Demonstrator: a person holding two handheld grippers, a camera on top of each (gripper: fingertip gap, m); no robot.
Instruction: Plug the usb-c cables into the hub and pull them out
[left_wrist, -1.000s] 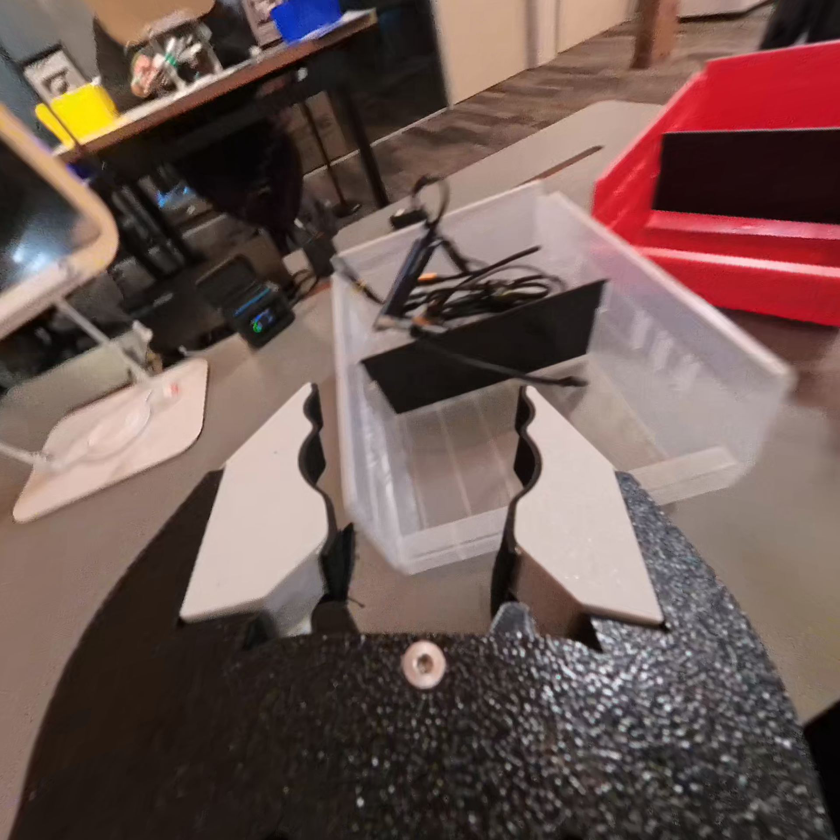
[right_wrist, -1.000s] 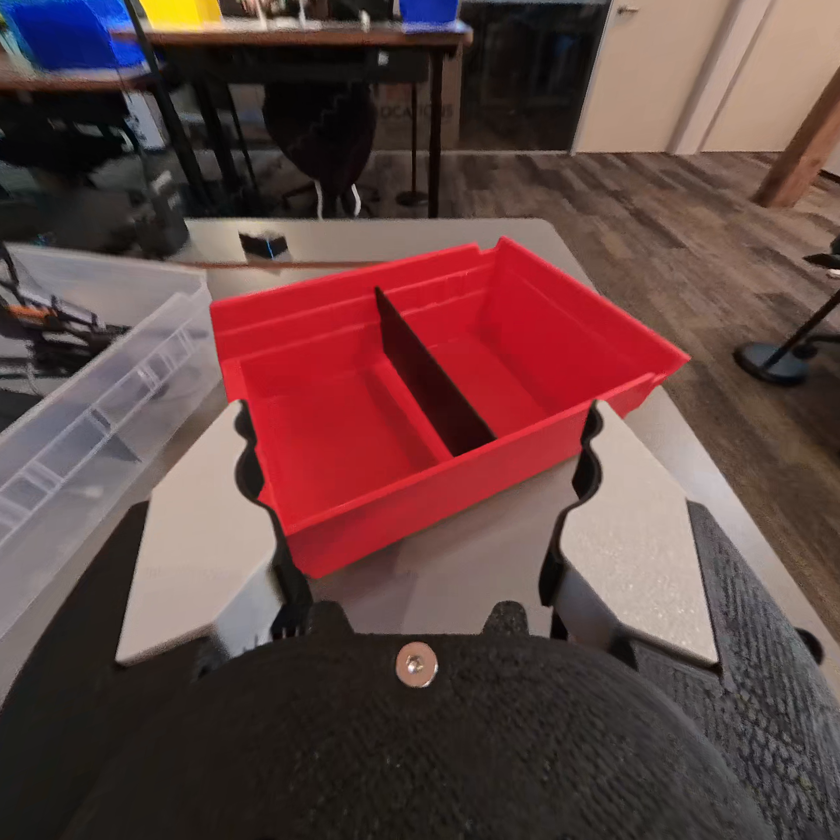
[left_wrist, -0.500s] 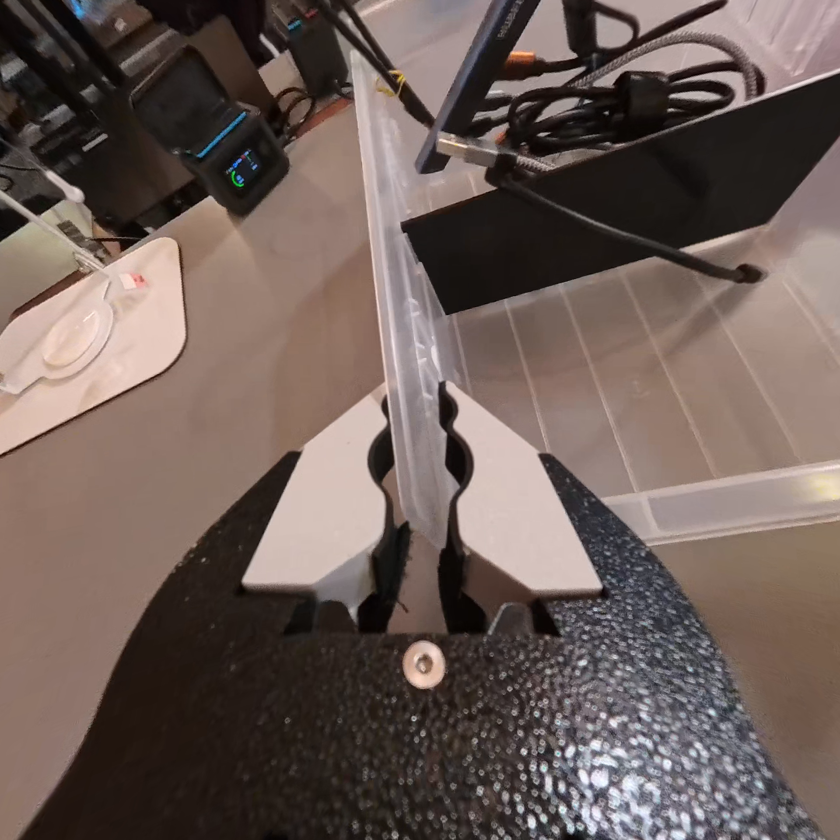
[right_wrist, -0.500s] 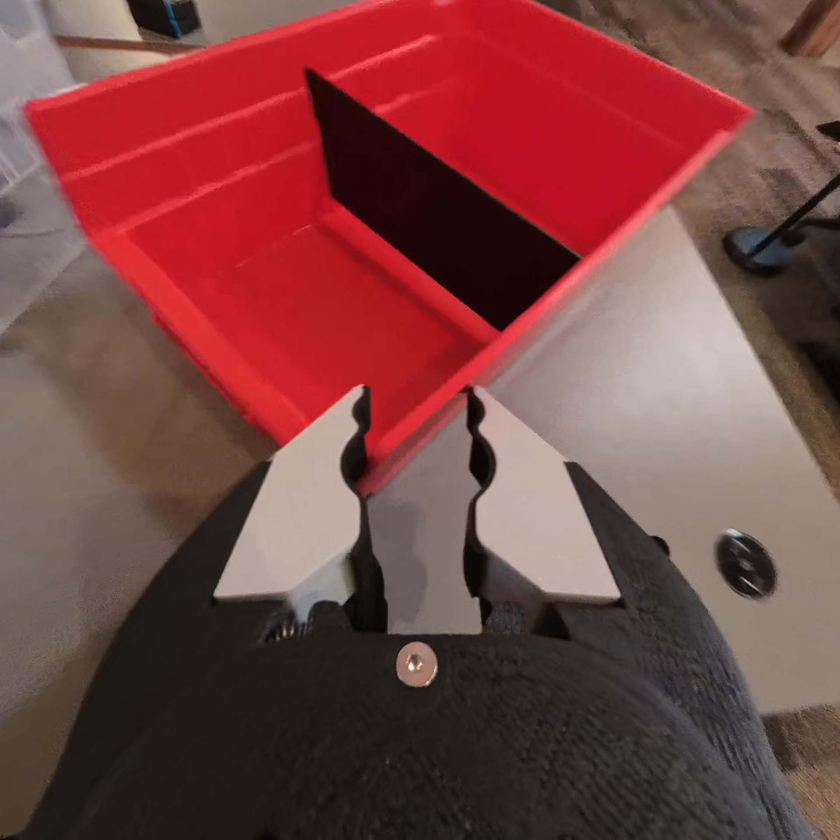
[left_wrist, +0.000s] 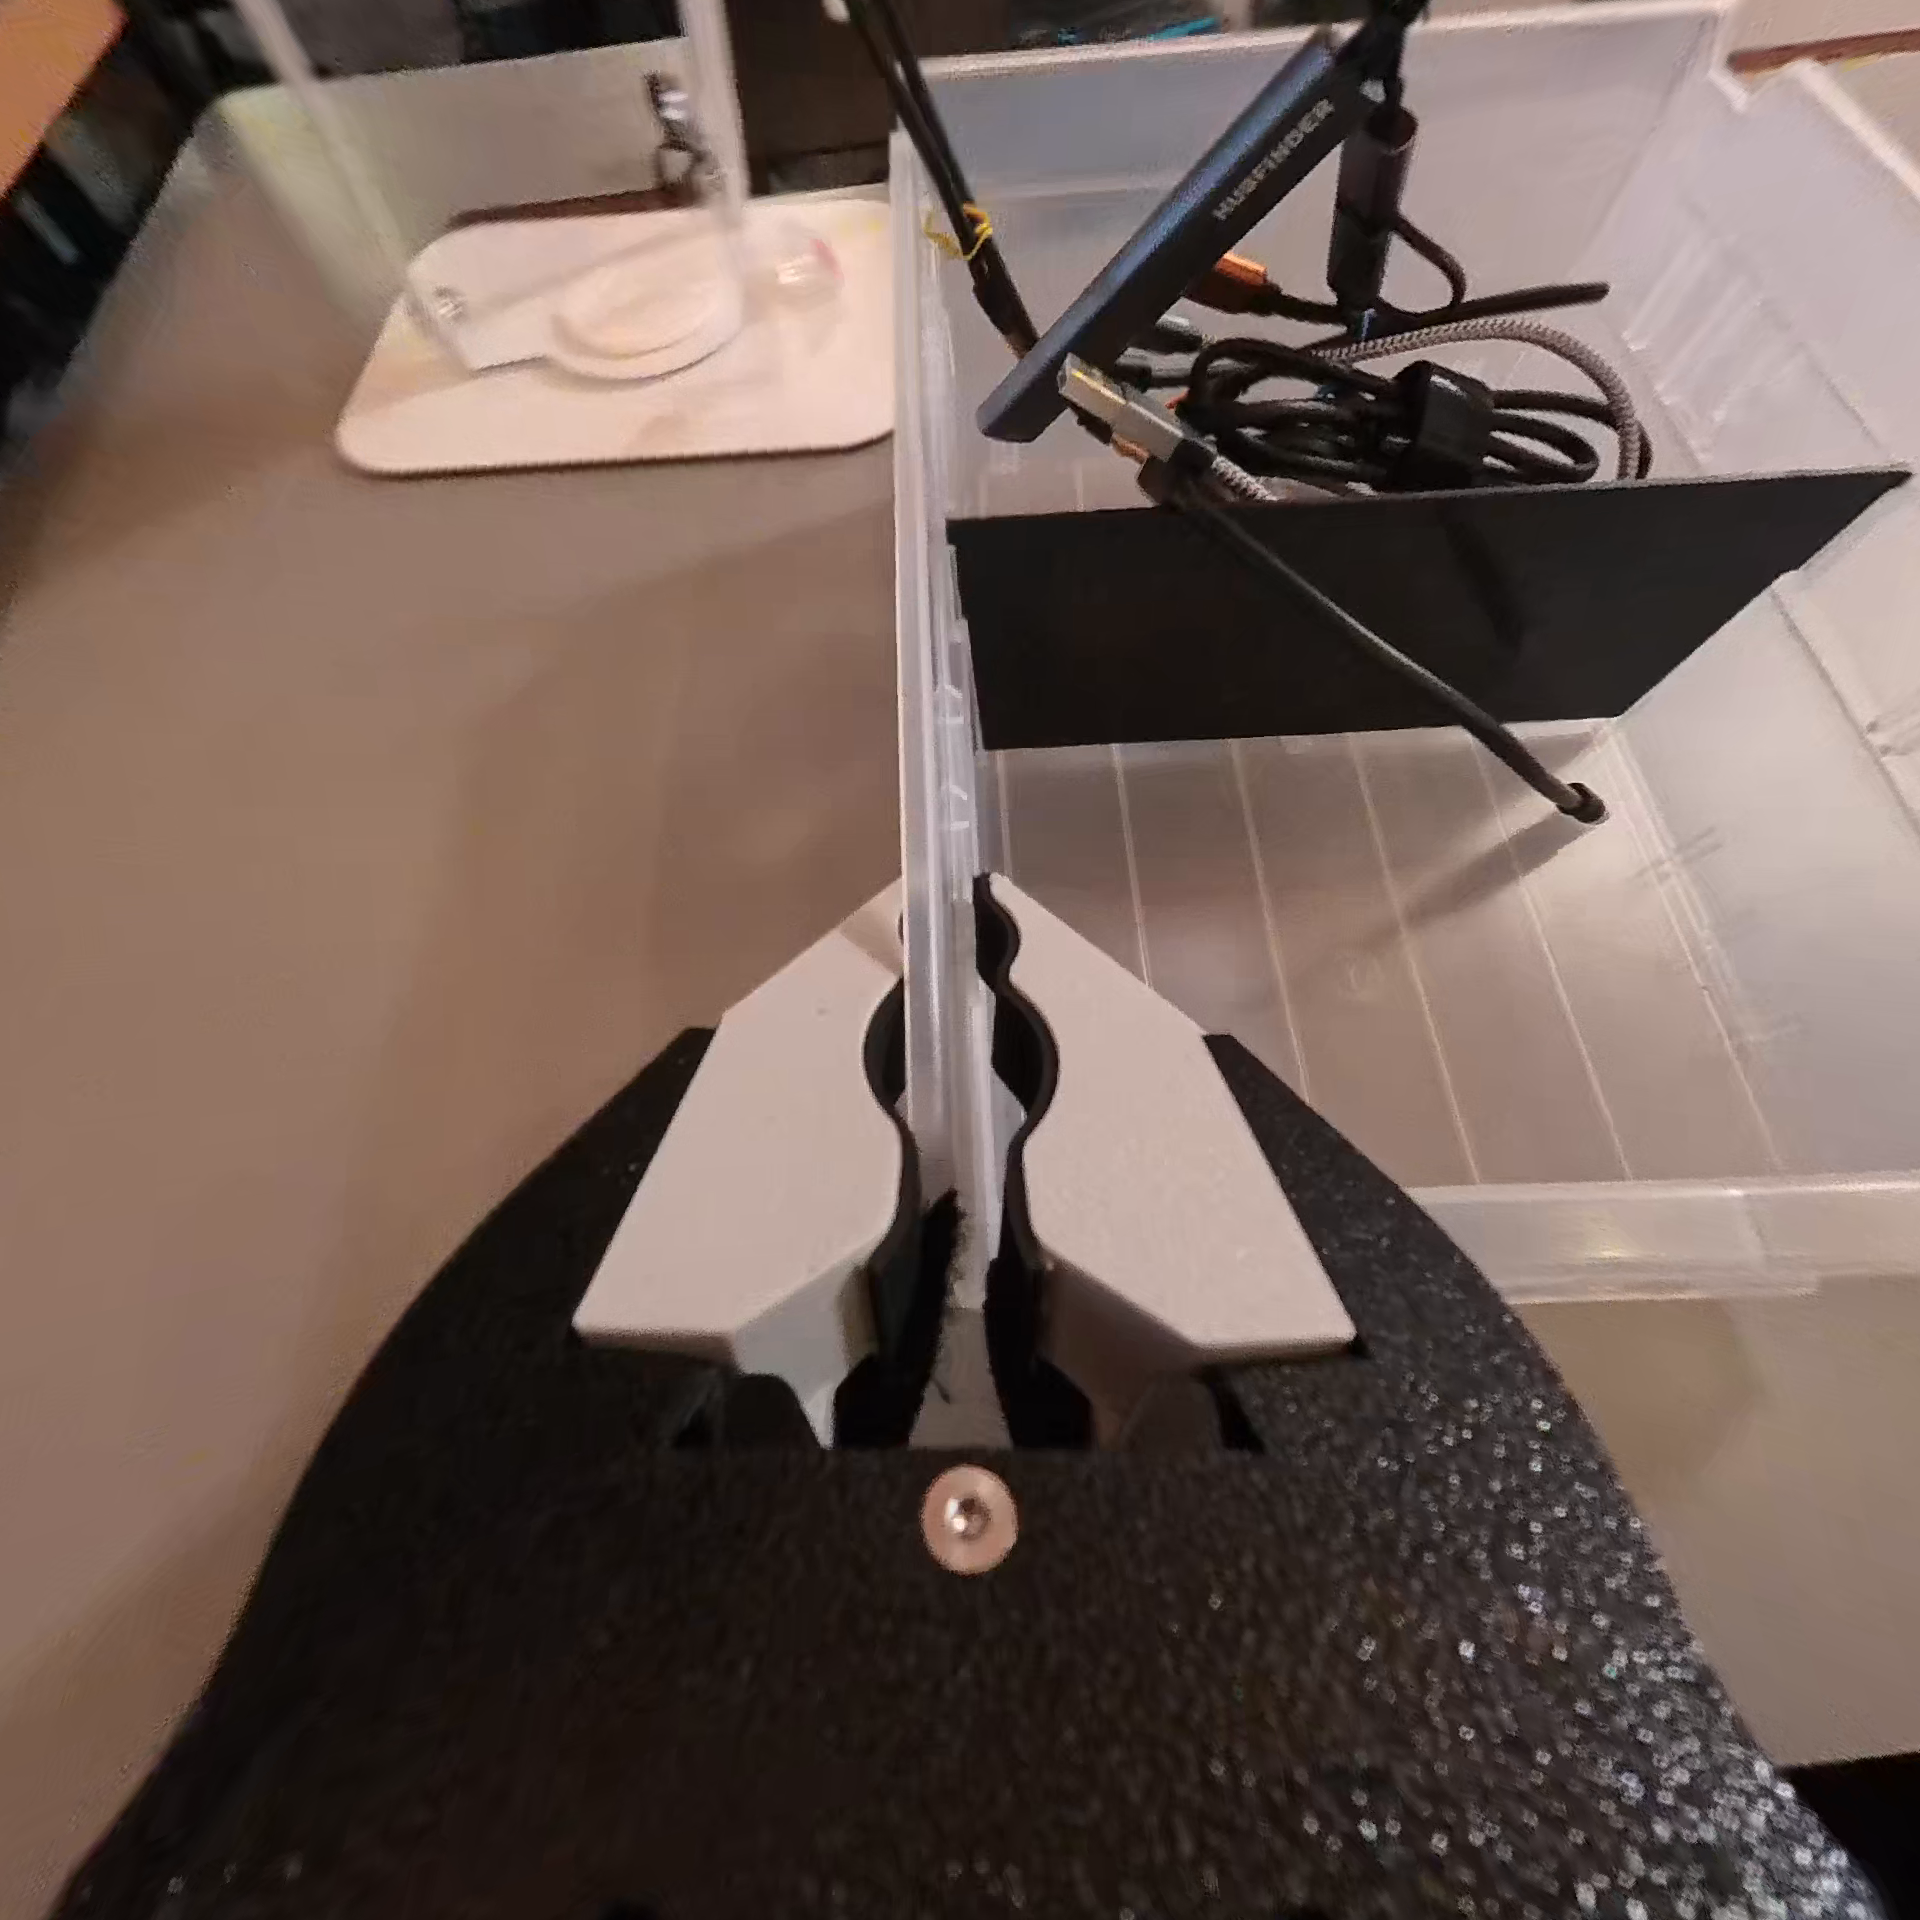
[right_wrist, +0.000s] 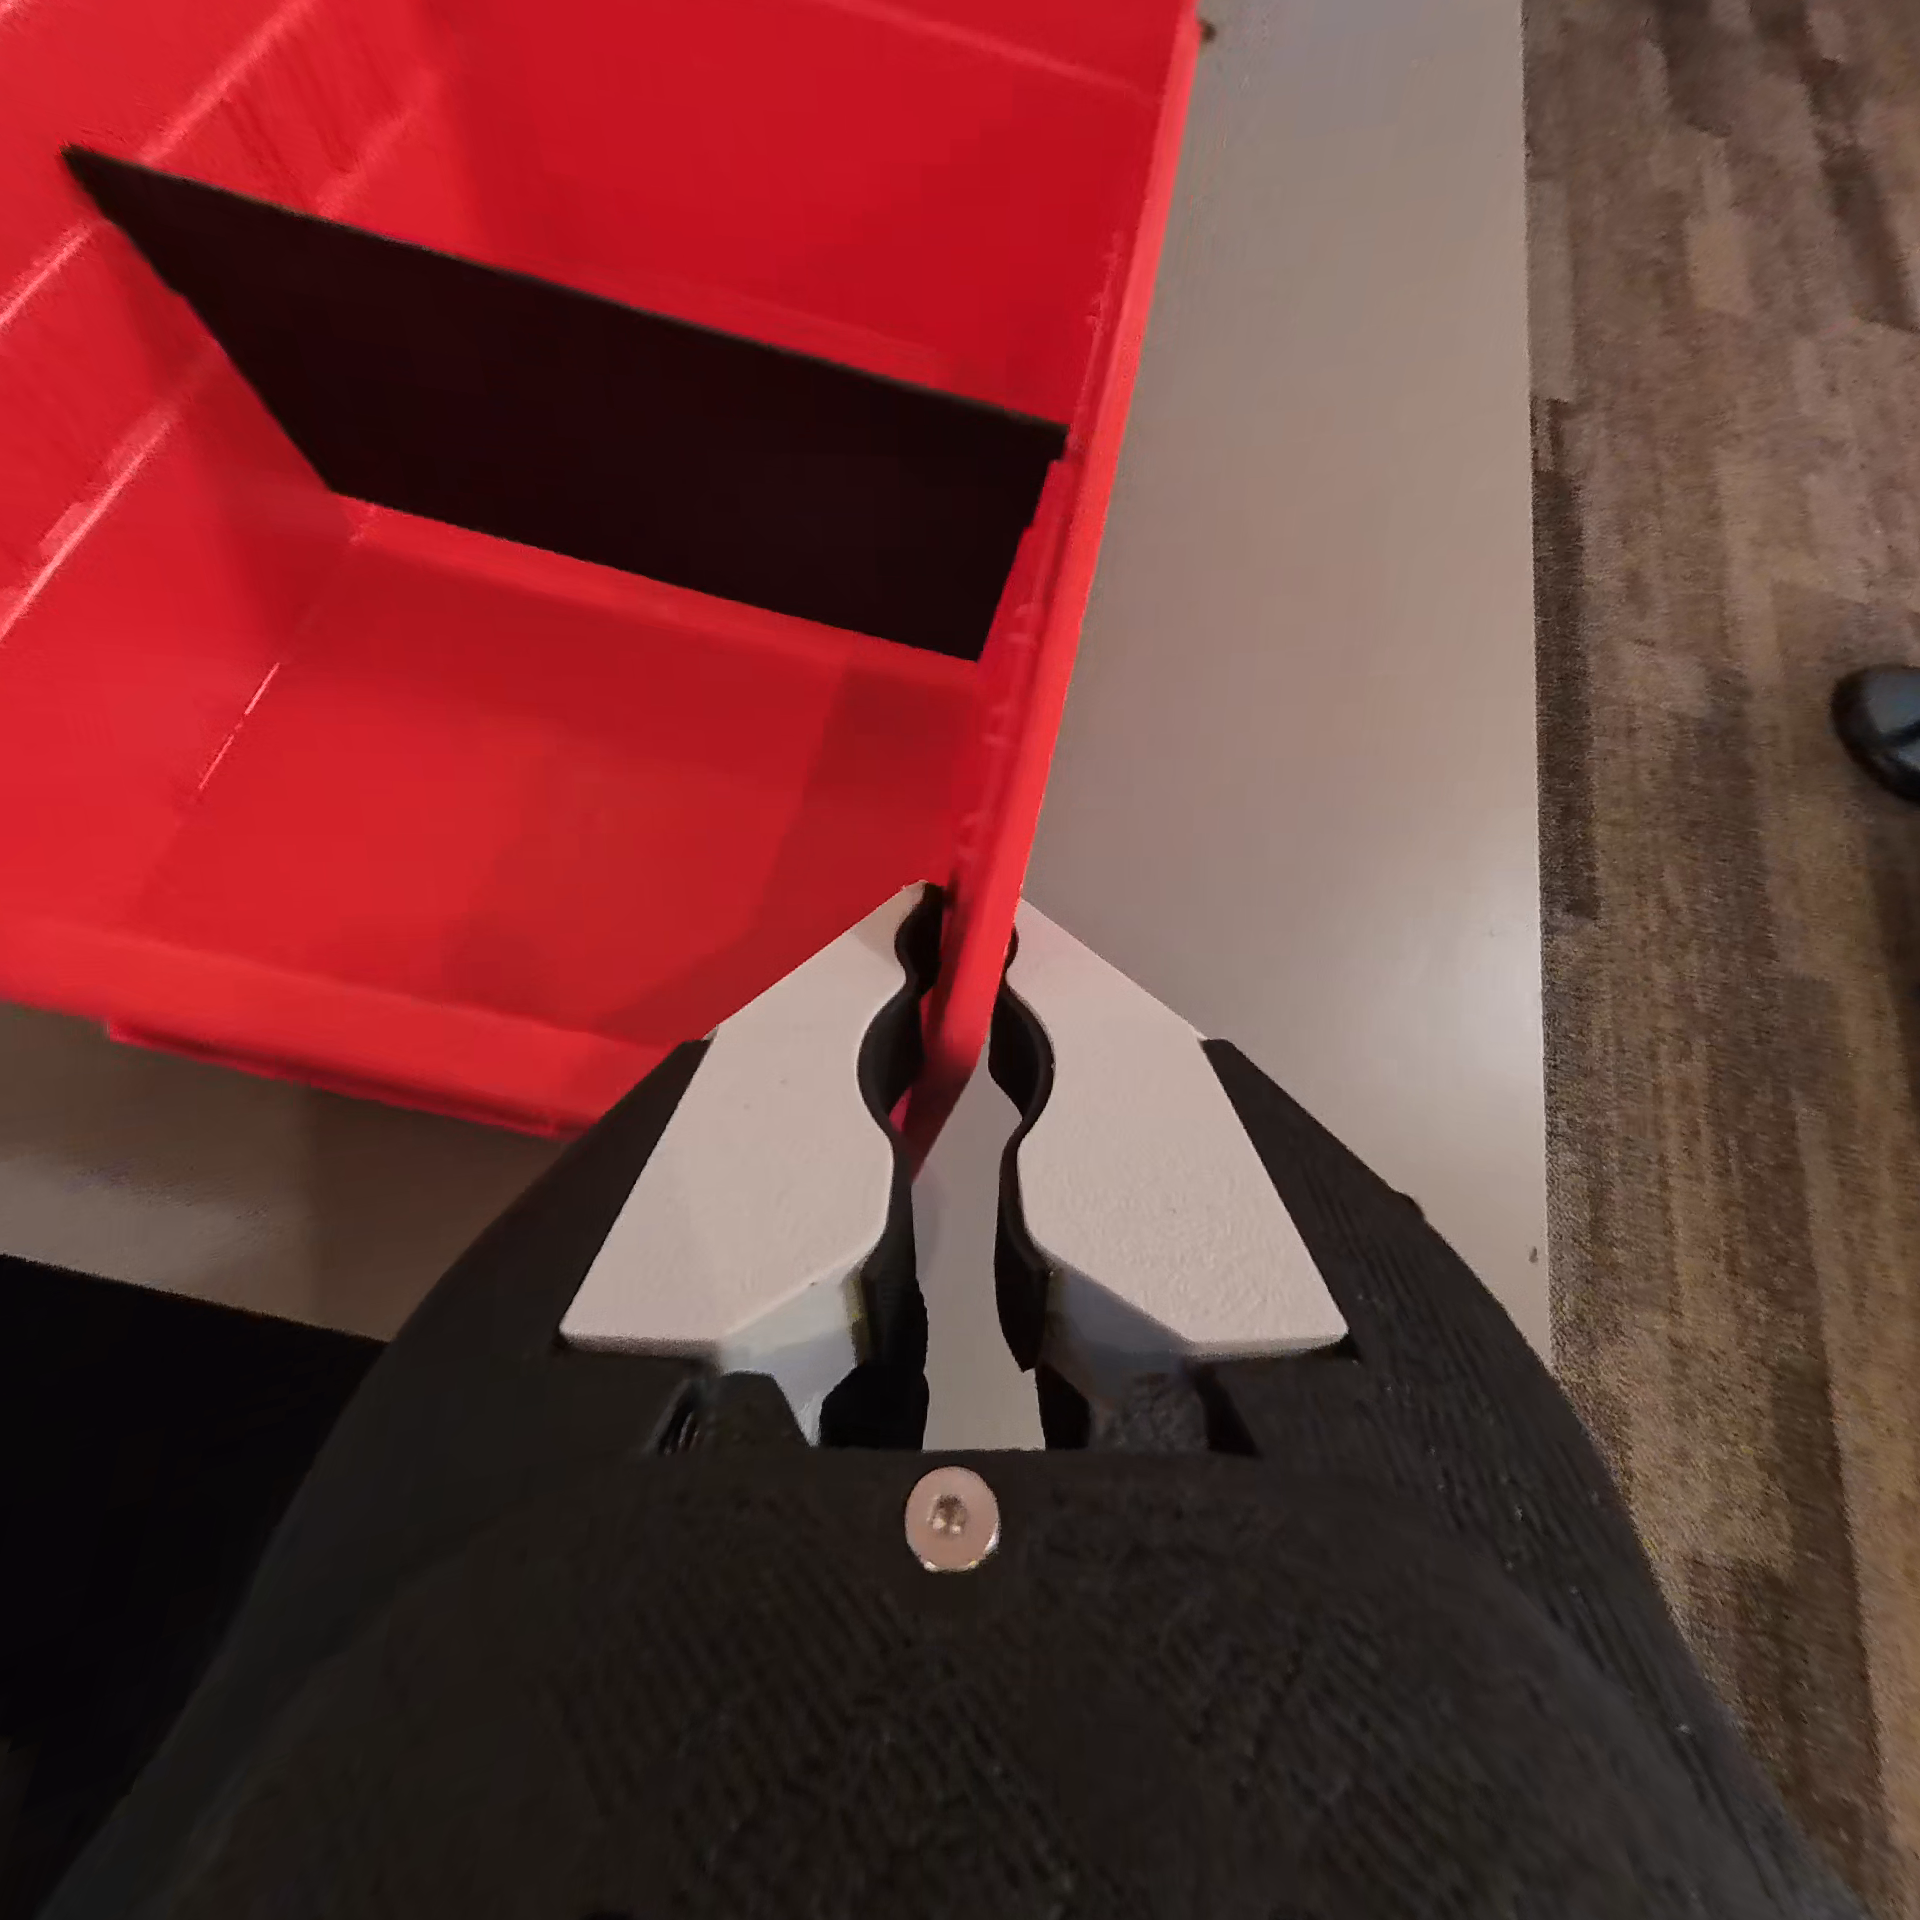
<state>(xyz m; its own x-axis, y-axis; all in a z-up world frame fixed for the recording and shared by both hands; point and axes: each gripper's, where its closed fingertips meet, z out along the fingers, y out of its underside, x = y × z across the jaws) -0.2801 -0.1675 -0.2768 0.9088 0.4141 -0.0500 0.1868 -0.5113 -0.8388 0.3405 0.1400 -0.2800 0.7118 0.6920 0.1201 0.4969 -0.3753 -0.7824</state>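
Observation:
A dark blue hub (left_wrist: 1174, 249) leans tilted in the far compartment of a clear plastic bin (left_wrist: 1558, 1226), with a silver plug (left_wrist: 1112, 410) in its lower end. A coil of black and braided cables (left_wrist: 1403, 416) lies behind a black divider (left_wrist: 1403, 603). One thin black cable end (left_wrist: 1584, 812) hangs over into the near compartment. My left gripper (left_wrist: 940, 935) is shut on the clear bin's left wall (left_wrist: 925, 623). My right gripper (right_wrist: 971, 914) is shut on the right wall (right_wrist: 1081, 520) of a red bin (right_wrist: 468, 779).
The red bin holds only a black divider (right_wrist: 582, 416). A white stand base (left_wrist: 623, 343) sits on the grey table left of the clear bin. The table edge (right_wrist: 1538, 727) runs close to the right of the red bin, with floor beyond. The gap from one gripper's tips to the other's is roughly 70 centimetres.
Both grippers moved forward from open and apart to closed on the bin walls. The left closed on the clear bin's left wall, the right slid onto the red bin's right wall.

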